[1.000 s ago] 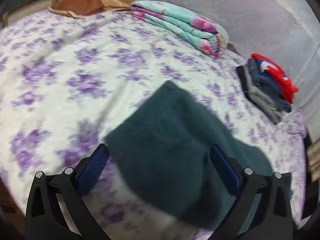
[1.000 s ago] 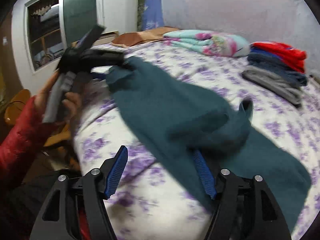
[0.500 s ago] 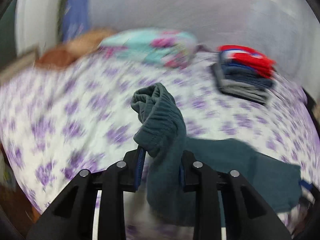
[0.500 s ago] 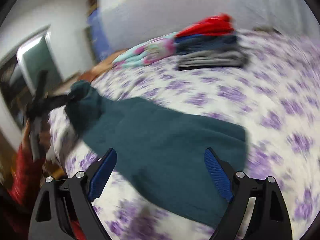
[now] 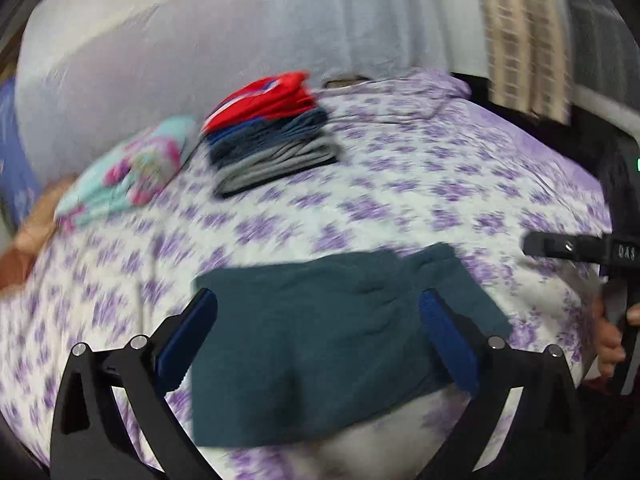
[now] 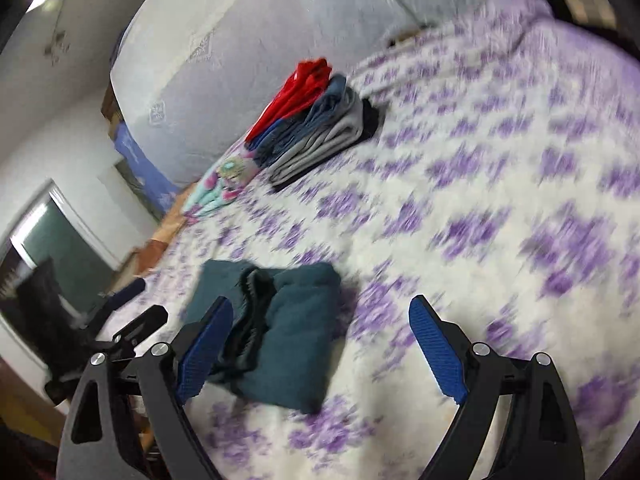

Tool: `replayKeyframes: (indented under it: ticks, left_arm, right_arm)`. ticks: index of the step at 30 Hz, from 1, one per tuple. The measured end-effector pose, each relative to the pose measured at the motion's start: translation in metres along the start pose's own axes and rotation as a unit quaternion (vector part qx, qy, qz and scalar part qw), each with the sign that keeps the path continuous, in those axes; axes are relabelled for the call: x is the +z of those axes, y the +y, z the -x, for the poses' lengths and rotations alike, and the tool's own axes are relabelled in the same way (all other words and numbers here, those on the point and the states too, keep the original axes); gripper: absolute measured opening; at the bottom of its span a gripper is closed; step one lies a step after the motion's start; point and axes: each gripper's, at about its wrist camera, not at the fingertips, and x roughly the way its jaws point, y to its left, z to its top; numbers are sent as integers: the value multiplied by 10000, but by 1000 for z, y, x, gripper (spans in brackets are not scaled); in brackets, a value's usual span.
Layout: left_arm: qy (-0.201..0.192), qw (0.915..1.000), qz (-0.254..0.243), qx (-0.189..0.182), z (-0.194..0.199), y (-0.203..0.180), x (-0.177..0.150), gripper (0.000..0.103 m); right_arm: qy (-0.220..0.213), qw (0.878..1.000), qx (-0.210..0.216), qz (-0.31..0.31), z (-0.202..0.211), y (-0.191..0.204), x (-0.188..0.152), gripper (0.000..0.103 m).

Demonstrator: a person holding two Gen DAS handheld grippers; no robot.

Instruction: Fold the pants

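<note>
A: Where are the pants lying now, seen from your tools?

B: The teal pants (image 5: 320, 340) are lying folded on the bed (image 5: 440, 184), near its front edge. In the left wrist view they are sitting right between the fingers of your left tool (image 5: 318, 340), from about 5 o'clock to 7 o'clock in the lower half, and their long side is running across, from 9 o'clock toward 3 o'clock.

A: Is the left tool holding them?

B: No. Its jaws are opening, they are standing wide, and the blue pads are not pressing on the cloth. The pants are only lying under the gap.

A: And the right tool?

B: Your right tool (image 6: 320, 344) is also wide apart and is holding nothing. In its view the pants (image 6: 276, 320) are lying toward 8 o'clock, mostly beyond its left finger, with the dark waistband edge showing in the fold. Bare sheet is filling most of the gap.

A: So which hand is nearer?

B: I am judging the left one is better placed, because the bundle is centred in front of it. The right must come in from the short end. The stack of folded clothes (image 5: 268, 136) is waiting at 11 o'clock, well apart.
</note>
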Motion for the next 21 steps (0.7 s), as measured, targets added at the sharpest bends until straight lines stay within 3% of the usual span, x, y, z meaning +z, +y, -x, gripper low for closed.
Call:
replayKeyframes:
  ticks: [4,8,13,15,16,17,18,19,20,21]
  left_arm:
    - [498,9936,1002,149,-13,76,-16,99]
    - [883,9746,2031,-320,-38,142,-37,98]
    - [1408,9681,1838,-961,-87,131,-49,98]
    - [1587,9712,1559,-850,-106,115,-53,99]
    - [1526,9750,1441,-729,-107,109,-51,99]
    - [1466,9781,1316,-664,-106,104,-48,93]
    - [1411,9791,1286,-704,-103,101,-45,83]
    - [1347,9794,1258,-827,-99,100,-42,61]
    - [1279,9812,1172,-839,-93,97,-38,48]
    - [1193,9844,1069,-724,-87,93,-35,42]
  right_arm:
    - [465,9982,295,-243,-27,1,-6,90]
    - [841,9957,382,-43,-55,19,-6,90]
    - [1071,9930,80,495,-91,45,-5,92]
    - [1085,9916,-51,696,-97,53,-6,90]
    - [1072,9906,-109,840,-98,58,-6,80]
    - [1065,9889,-186,1023,-99,63,-7,61]
    - [1052,9871,-236,1187,-100,67,-7,50]
    - [1011,9861,-253,1296,-99,71,-9,41]
    - [953,9861,-255,1335,-97,71,-7,37]
    - [893,9860,-251,1387,-94,73,-7,36]
